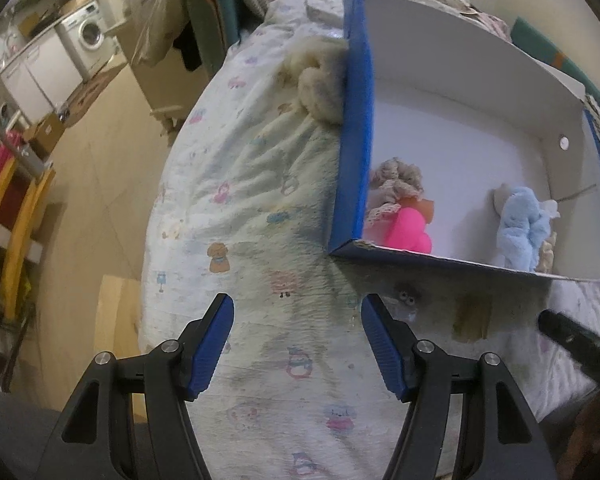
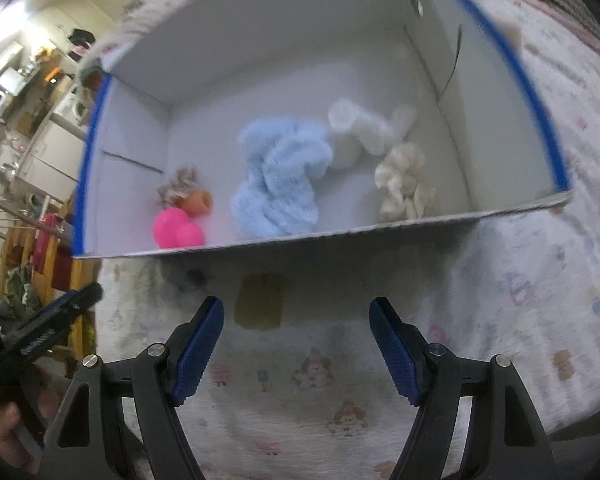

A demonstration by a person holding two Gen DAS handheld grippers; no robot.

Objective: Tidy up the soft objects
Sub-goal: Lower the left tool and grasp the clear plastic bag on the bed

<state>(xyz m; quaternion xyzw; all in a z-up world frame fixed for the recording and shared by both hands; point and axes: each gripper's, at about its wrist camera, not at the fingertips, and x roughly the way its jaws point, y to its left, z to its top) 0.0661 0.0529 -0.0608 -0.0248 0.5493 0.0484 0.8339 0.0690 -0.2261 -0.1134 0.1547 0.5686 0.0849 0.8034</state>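
A blue-edged white box [image 1: 350, 152] [image 2: 340, 236] lies on the patterned bed cover. Inside it are a pink toy [image 1: 406, 229] [image 2: 178, 229] with a beige knitted piece [image 1: 396, 178] behind it, a fluffy light-blue cloth [image 1: 522, 228] [image 2: 280, 176], a white fluffy piece [image 2: 356, 132] and a cream plush [image 2: 404, 182]. A cream fluffy toy [image 1: 318, 84] lies on the bed outside the box, against its left wall. My left gripper [image 1: 298, 346] is open and empty, in front of the box's near-left corner. My right gripper [image 2: 296, 346] is open and empty, in front of the box's near wall.
The bed cover [image 1: 260, 240] ends at the left over a wooden floor [image 1: 96, 184]. A yellow rack [image 1: 16, 220] and a washing machine [image 1: 86, 34] stand far left. Pillows and bedding [image 1: 204, 0] lie behind the box. The left gripper shows in the right wrist view [image 2: 52, 320].
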